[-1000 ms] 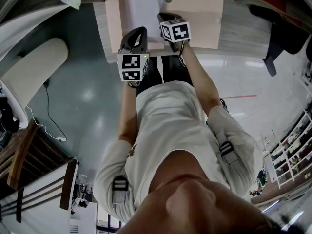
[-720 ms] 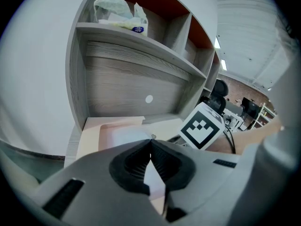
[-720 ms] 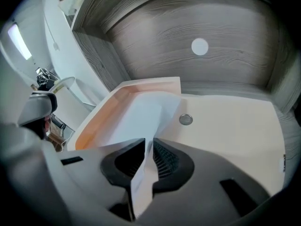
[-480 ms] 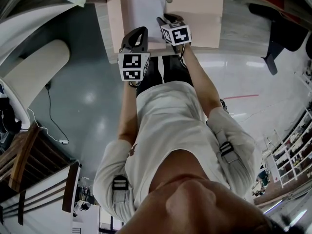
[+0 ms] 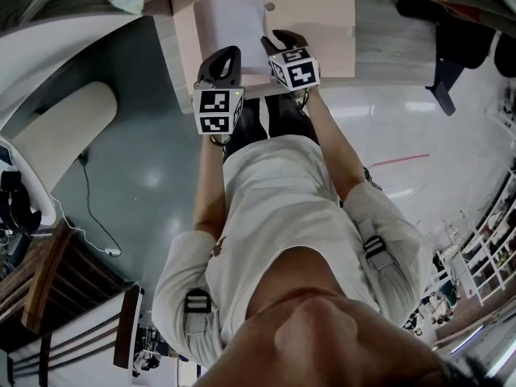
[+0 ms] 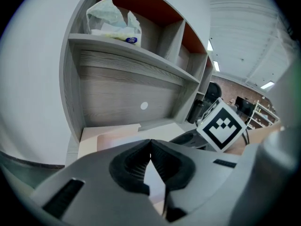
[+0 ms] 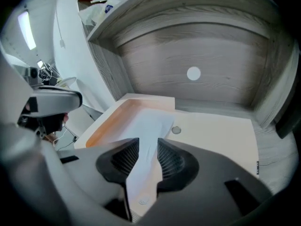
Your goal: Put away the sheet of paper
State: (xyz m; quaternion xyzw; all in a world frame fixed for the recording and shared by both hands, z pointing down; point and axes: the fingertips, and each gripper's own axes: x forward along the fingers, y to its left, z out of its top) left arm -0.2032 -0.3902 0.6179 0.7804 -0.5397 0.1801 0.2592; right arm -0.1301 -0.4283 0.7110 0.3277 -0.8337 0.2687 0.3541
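White paper [image 7: 153, 121] lying lengthwise just beyond nearer right hand-held gripper [image 7: 146, 161], jaws just opening wide, gripping nothing; left hand-held gripper [image 6: 150, 159] closed, empty.

My shirt [image 5: 278, 208]: pale, short-sleeved, buckled armbands [image 5: 197, 303]. Left gripper [image 6: 150, 147], right gripper [image 7: 146, 149]: grey shells, black ribbed pads [image 6: 134, 166], checkered marker cubes [image 5: 218, 110].

A grey wooden desk [image 5: 387, 43] is standing with a shelf [image 6: 122, 51] running across its hutch. A crumpled plastic bag [image 6: 110, 18] is sitting on that shelf, up against the left wall. A round white disc [image 7: 193, 73] is showing in the middle of the back panel below. A black chair [image 5: 439, 55] is standing just beside the desk. A glossy grey-blue floor [image 5: 153, 176] is reflecting the lights, with a cream rounded cushion [image 5: 60, 131] and a wooden chair [image 5: 36, 285] sitting well apart from the desk.
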